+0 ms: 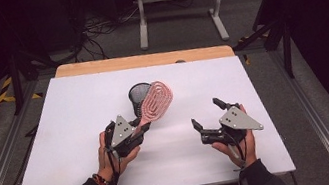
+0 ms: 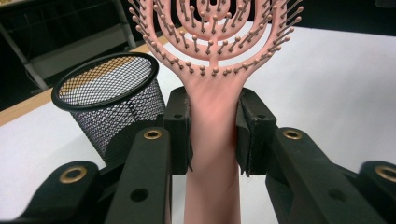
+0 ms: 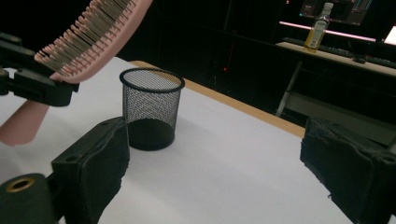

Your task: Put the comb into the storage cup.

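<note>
Left gripper clamped the handle of the pink plastic vented hairbrush, held raised just beside the black wire-mesh cup. Right gripper was wide open, empty. Carrying step; next move likely calls for tipping the brush handle-down into the cup.

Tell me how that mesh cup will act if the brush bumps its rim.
The mesh cup looks like thin wire netting and empty, so it is probably light and would slide or tip easily. It is taller than its base is wide, which favours tipping. On its side the round wall would likely roll. The brush, clamped in the left gripper, looks stiff enough to push it.
</note>
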A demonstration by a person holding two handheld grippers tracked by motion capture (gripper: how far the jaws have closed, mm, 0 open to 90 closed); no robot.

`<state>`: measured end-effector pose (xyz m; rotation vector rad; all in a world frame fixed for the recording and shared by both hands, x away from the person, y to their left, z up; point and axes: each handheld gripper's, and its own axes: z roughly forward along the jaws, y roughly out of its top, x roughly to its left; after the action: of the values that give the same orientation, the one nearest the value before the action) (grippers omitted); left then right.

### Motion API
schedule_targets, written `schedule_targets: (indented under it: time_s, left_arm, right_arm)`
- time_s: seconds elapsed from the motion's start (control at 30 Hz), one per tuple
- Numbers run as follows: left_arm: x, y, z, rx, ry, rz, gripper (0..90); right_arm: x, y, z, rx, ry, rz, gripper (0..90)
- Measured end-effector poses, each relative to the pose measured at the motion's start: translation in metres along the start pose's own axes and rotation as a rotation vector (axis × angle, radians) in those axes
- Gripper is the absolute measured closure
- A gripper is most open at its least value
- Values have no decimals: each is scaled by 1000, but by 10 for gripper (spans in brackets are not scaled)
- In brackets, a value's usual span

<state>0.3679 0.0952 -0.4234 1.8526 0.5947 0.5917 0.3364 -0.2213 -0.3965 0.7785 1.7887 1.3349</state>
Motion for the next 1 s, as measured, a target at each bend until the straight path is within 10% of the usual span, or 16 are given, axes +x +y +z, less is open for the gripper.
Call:
schedule_targets:
  time_s: [0.5, 1.0]
  left_arm:
    - [-8, -3, -4, -63, 27, 11, 697]
    - [-10, -5, -15, -112, 60, 1, 697]
  right_arm:
    - [36, 34, 22, -54, 191, 37, 48]
    - [64, 68, 46, -109, 228, 42, 59]
